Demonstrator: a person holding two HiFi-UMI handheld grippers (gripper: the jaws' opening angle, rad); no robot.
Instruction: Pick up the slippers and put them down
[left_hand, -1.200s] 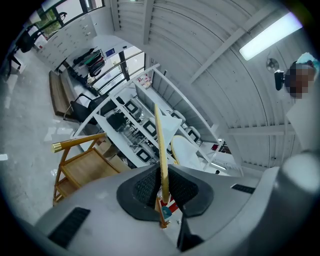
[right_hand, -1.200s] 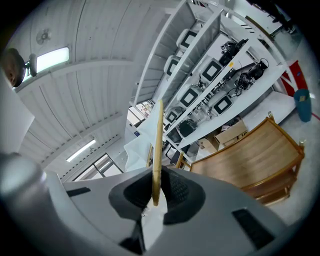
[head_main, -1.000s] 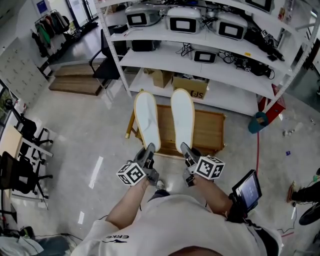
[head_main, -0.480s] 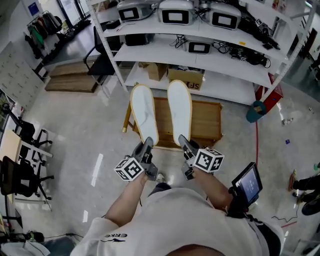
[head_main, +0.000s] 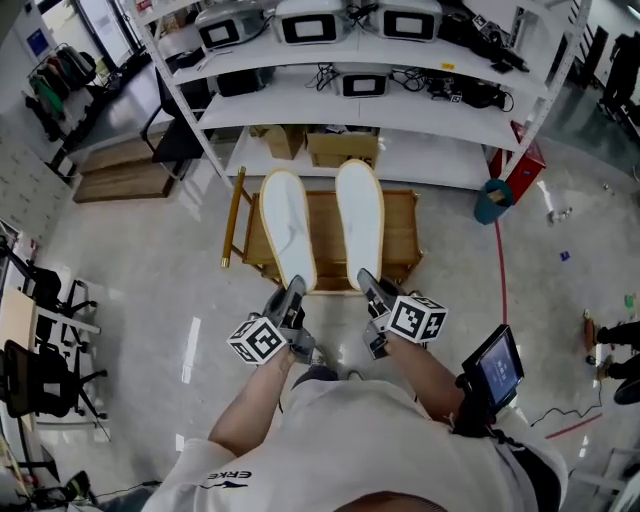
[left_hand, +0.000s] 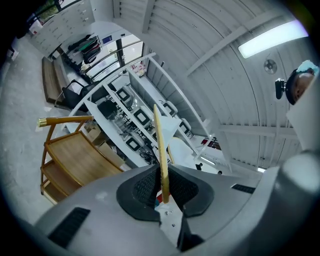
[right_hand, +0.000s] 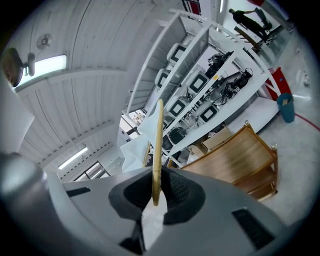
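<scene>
Two slippers gripped at the heel, one in each gripper

The left gripper (left_hand: 164, 187) has its jaws closed tight on the thin tan edge of the left slipper (left_hand: 161, 145), and the right gripper (right_hand: 156, 192) is clamped the same way on the right slipper (right_hand: 158, 145). From the fingers each sole runs straight ahead. In the head view the left slipper (head_main: 288, 225) and right slipper (head_main: 360, 220) lie side by side, pale soles up, stretching away from the left gripper (head_main: 292, 295) and right gripper (head_main: 366, 287). Past the fingers and under the soles stands a wooden rack (head_main: 400, 235). Beyond the toes are white shelves (head_main: 400, 110).
</scene>
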